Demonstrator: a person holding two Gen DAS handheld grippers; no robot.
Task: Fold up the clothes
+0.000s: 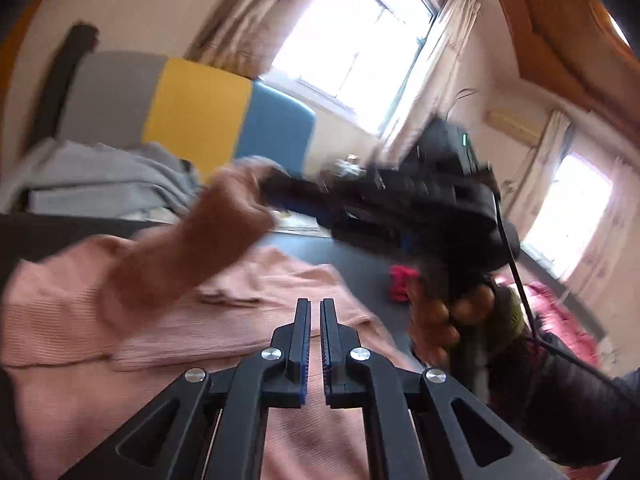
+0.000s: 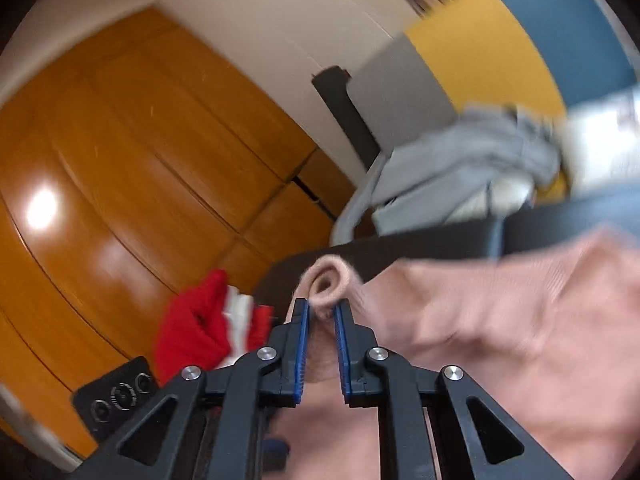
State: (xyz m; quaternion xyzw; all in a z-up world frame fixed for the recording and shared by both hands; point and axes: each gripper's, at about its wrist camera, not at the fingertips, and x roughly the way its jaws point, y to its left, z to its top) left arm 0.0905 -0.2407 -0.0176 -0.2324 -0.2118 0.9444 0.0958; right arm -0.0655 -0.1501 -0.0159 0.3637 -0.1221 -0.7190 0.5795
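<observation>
We see the pink ribbed knit sweater [image 1: 168, 332] spread over the dark desk [image 1: 352, 256], one sleeve lifted off it. The right tongs [image 2: 321, 307] pinch that sleeve's cuff [image 2: 327, 285] between their blue pads, the rolled cuff end poking out past the tips. The left tongs [image 1: 316, 308] are closed on nothing, hovering over the sweater's body, with the raised sleeve up to their left. A red garment [image 1: 400, 284] lies on the desk beyond the sweater.
</observation>
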